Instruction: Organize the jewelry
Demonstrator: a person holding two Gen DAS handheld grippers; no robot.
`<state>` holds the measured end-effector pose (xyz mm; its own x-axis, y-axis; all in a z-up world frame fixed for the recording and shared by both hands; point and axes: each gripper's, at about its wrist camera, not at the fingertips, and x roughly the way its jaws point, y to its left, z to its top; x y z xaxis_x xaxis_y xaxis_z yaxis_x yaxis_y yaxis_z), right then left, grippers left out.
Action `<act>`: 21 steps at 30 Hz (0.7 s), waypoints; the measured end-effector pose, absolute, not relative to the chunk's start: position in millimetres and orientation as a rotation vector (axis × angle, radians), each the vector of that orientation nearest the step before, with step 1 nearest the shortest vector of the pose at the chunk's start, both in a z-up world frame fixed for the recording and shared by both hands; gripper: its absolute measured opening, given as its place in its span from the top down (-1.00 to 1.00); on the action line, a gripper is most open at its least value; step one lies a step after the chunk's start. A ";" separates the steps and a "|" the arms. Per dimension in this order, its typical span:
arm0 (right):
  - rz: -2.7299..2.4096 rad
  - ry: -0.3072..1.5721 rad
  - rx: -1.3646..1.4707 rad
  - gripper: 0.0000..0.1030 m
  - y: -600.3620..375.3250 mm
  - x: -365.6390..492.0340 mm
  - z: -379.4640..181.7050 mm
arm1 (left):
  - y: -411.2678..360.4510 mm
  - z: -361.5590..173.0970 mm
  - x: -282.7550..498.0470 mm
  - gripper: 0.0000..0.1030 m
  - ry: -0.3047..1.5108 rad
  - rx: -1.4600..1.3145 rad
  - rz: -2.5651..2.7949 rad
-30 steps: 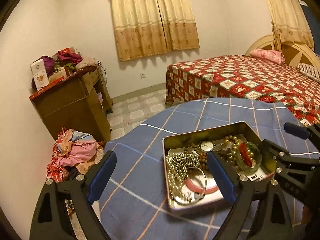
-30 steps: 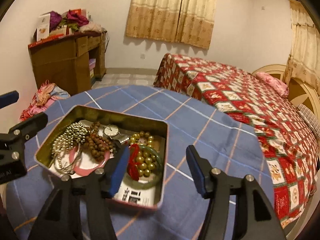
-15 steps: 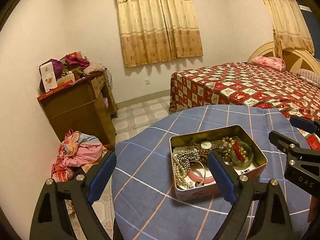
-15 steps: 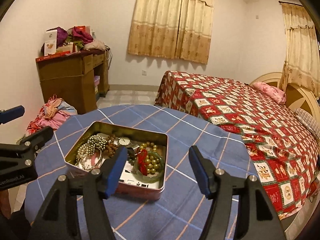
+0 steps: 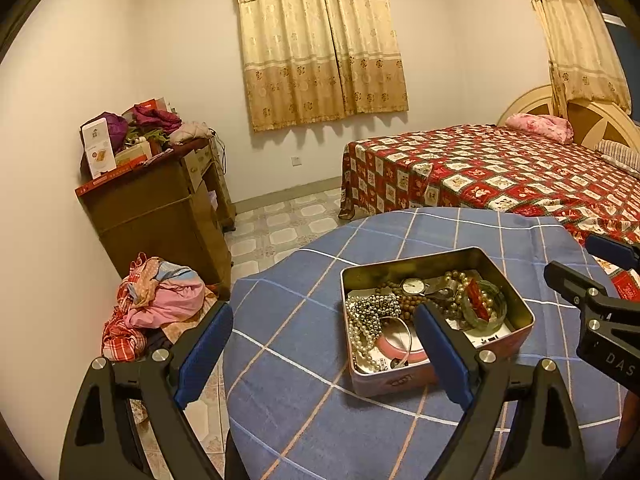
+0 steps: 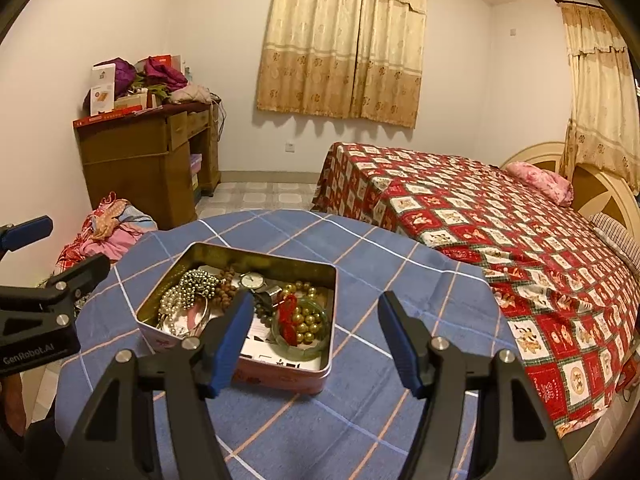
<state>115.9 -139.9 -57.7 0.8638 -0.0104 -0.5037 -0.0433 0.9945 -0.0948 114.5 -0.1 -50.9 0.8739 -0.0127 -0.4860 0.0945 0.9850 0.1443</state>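
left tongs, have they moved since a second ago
Yes. The left tongs have pulled back and up from the tin: it looks smaller now, and more of the table shows.

"GenRobot.AI" is printed in pale letters on the black body of the left claw (image 6: 44,256), seen from the right wrist. "DAS" can be read on the right claw (image 5: 592,264) body; the rest is cut off.

Both wrist cameras look forward and slightly down along their jaws, from just above the near edge of the tabletop (image 5: 304,360). The left view faces from the left, the right from the right. Both share the tin (image 5: 520,308), the bed (image 6: 460,216) and the curtains (image 6: 344,40).
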 end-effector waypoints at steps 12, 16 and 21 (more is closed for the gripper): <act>0.017 0.517 -0.104 -0.34 -138.2 113.8 -52.8 | 3.3 -51.5 112.9 -0.79 0.501 0.159 -0.055; 0.018 0.518 -0.104 -0.34 -138.3 114.0 -52.7 | 5.0 -51.1 113.3 -0.79 0.502 0.159 -0.054; 0.019 0.518 -0.103 -0.34 -138.8 114.3 -52.1 | 5.3 -51.0 113.6 -0.79 0.505 0.159 -0.055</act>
<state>114.3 -138.8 -52.1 0.8685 -0.0077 -0.4956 -0.0443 0.9947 -0.0931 113.6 5.3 -51.0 0.8739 -0.0134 -0.4859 0.0916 0.9862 0.1376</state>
